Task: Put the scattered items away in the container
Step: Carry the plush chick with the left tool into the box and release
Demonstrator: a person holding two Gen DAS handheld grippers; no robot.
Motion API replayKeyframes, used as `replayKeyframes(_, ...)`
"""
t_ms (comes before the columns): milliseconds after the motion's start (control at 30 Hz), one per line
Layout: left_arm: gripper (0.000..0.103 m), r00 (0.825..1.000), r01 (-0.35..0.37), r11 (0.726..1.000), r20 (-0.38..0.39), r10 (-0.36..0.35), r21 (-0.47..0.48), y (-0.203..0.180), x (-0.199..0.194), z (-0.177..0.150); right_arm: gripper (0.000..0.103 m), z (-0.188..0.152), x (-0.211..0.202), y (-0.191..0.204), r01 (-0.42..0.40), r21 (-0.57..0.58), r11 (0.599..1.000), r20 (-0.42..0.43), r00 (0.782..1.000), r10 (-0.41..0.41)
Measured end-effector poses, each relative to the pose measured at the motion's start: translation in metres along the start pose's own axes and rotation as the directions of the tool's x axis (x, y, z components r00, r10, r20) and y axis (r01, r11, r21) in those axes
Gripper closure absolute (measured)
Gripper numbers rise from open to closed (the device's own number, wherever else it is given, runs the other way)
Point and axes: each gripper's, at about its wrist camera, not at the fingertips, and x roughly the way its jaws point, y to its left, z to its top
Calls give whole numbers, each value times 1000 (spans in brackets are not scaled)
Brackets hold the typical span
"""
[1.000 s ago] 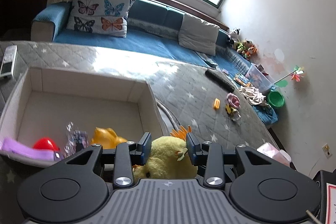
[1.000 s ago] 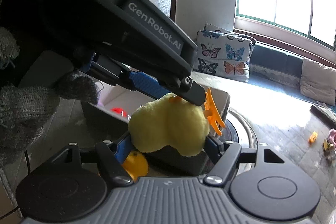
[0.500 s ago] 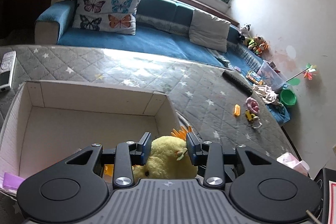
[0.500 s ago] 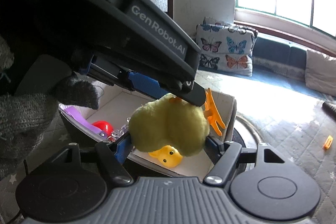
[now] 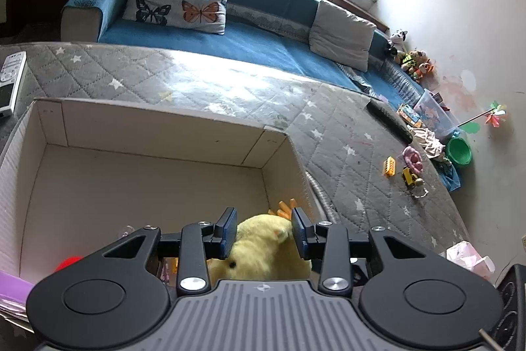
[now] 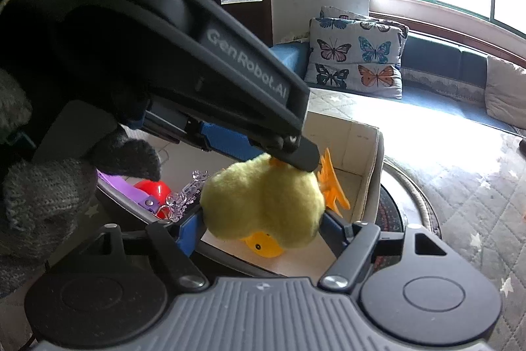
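A yellow plush chick (image 5: 263, 247) with orange feet sits between the pads of my left gripper (image 5: 264, 231), held over the near right corner of the white cardboard box (image 5: 157, 127). In the right wrist view the same chick (image 6: 263, 203) lies between the fingers of my right gripper (image 6: 259, 227), with the left gripper's black body above it. The box (image 6: 361, 134) holds a red ball (image 6: 154, 188), a clear trinket (image 6: 184, 193), a purple strip (image 6: 118, 181) and a yellow rubber duck (image 6: 263, 245).
Small toys lie on the grey quilted mat (image 5: 345, 134): an orange piece (image 5: 390, 166), a pink toy (image 5: 413, 156), a yellow truck (image 5: 409, 177). A dark remote (image 5: 389, 120), a white remote (image 5: 10, 81), a green bowl (image 5: 458, 150) and a blue sofa (image 5: 250, 38) are beyond.
Both grippers have moved with the chick further over the box; the box interior fills more of the left wrist view. The grip on the chick is unchanged.
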Motion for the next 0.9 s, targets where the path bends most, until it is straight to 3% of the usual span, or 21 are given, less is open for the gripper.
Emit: replayKeyframes(900, 63, 1000, -8, 999, 22, 9, -43, 9, -26, -14, 23, -2, -10, 7, 16, 7, 1000, 26, 1000, -16)
